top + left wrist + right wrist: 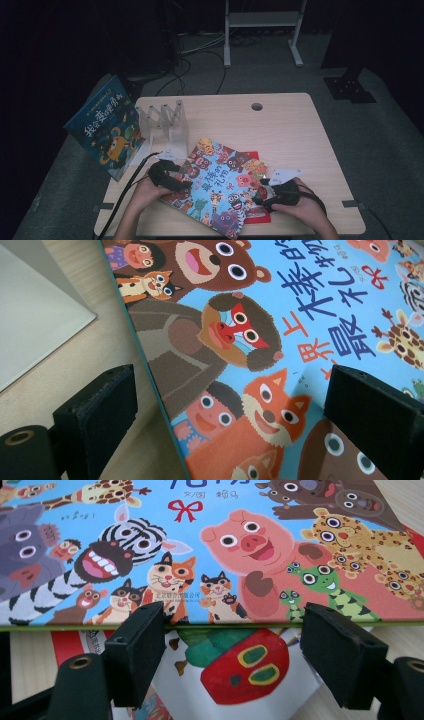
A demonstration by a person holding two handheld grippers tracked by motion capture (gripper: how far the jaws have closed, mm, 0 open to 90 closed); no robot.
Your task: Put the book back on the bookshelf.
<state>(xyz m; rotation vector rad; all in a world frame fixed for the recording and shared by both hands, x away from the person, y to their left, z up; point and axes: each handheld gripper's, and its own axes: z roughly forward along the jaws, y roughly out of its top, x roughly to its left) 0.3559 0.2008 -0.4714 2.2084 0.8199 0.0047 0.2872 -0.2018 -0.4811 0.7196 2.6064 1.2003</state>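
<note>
A blue picture book [220,185] covered in cartoon animals lies tilted on the table, on top of a red and white book [256,161]. My left gripper [181,184] is at the blue book's left edge. In the left gripper view that gripper [225,410] is open, one jaw over the table and the other over the blue book's cover [240,325]. My right gripper [264,194] is at the blue book's right edge. In the right gripper view it [232,650] stands open over the lower book [245,665], which sticks out from under the blue book [240,540].
A clear plastic book rack [165,125] stands at the table's back left; its base [35,325] lies near my left gripper. Another blue book [107,127] leans off the table's left side. A cable hole [256,106] is at the back. A white stand [262,20] is behind the table.
</note>
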